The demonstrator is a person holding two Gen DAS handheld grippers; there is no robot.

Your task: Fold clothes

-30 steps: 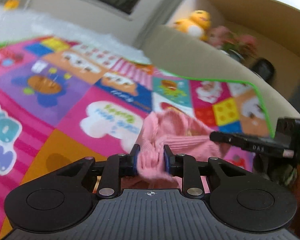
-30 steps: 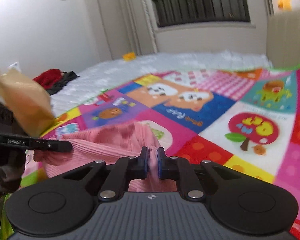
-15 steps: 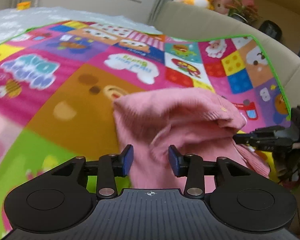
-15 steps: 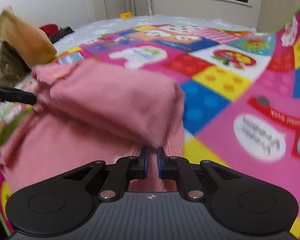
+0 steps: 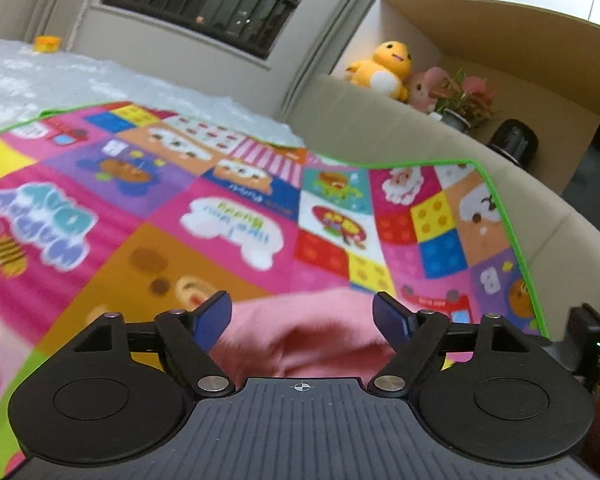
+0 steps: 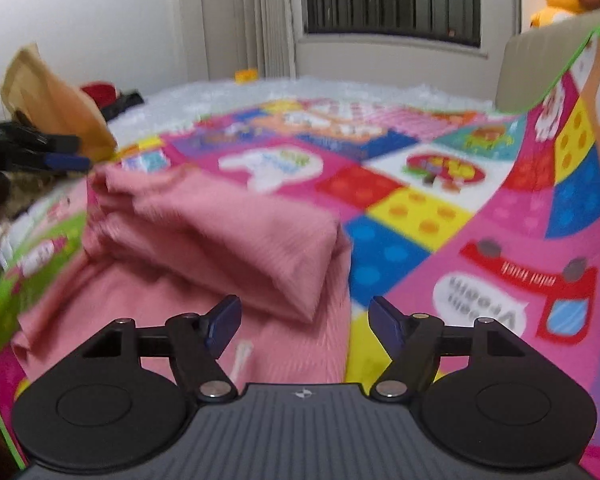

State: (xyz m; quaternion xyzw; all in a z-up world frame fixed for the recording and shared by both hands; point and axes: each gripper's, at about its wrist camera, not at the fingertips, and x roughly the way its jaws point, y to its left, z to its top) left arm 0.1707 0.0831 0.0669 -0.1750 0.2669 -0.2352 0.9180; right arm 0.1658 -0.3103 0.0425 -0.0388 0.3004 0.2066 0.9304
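Both tools are off the cloth right now; the left gripper (image 5: 302, 312) stands with its blue-padded fingers (image 5: 214, 316) spread wide and nothing pinched between them; the pink garment (image 5: 300, 338) shows in the gap, lying on the play mat (image 5: 148, 208) just beyond the tips. Over on the right wrist view, same story: the right gripper (image 6: 304, 318) is splayed wide, holding nothing, with the pink garment (image 6: 204, 240) lying at about 11 o'clock from the tips; it sits in a thick folded bundle over a flatter layer that runs back under the fingers, all of it on the play mat (image 6: 440, 216); a small white tag (image 6: 241, 356) pokes out near the left finger. At 9 o'clock in that view the left gripper (image 6: 62, 152) comes in from the edge, its tips just beside the far corner of the garment; whether they touch is hard to tell. Beyond the mat a white quilted cover (image 5: 28, 80) at 11 o'clock, a yellow plush toy (image 5: 382, 66) at 1 o'clock on the beige headboard (image 5: 380, 128).
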